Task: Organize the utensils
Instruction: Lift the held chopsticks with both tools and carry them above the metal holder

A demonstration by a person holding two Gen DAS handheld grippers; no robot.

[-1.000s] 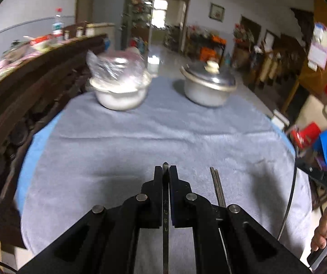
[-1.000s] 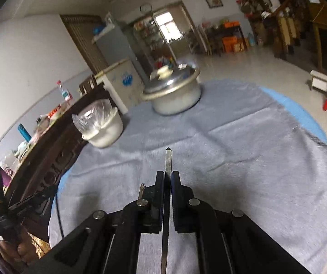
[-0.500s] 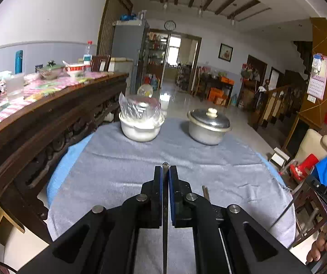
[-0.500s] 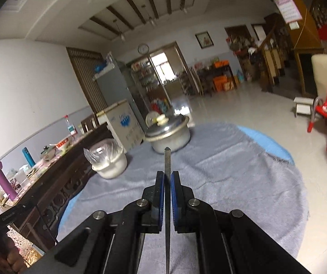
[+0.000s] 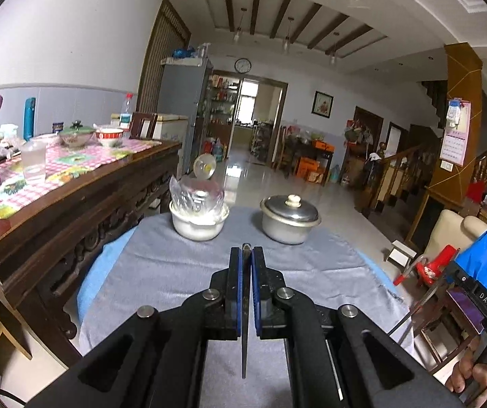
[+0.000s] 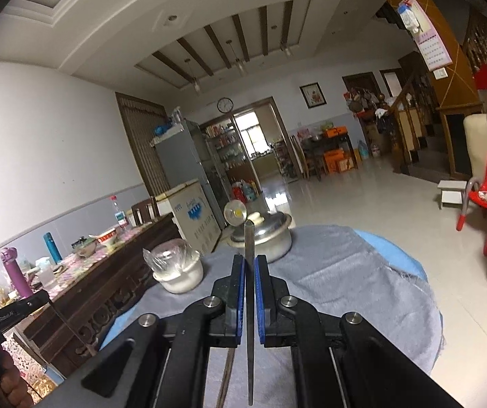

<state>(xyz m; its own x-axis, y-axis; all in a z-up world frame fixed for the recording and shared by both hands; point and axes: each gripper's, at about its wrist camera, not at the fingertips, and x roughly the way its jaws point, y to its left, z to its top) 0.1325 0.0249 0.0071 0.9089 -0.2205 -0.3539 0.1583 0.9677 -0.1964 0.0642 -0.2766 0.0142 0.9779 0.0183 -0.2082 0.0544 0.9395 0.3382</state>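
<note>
My left gripper is shut on a thin dark chopstick that runs back between the blue pads toward the camera. My right gripper is shut on another thin metal chopstick whose tip sticks out above the fingers. Both grippers are held up above the round table covered with a grey cloth. The right gripper also shows at the lower right edge of the left wrist view, and the left one at the lower left edge of the right wrist view.
A white bowl covered with plastic film and a lidded metal pot stand at the far side of the table. A dark carved wooden sideboard with bottles and bowls runs along the left. Red chairs stand to the right.
Both grippers have risen and tilted up from the table, each keeping its chopstick. The views now take in the room and ceiling instead of mostly the cloth.
</note>
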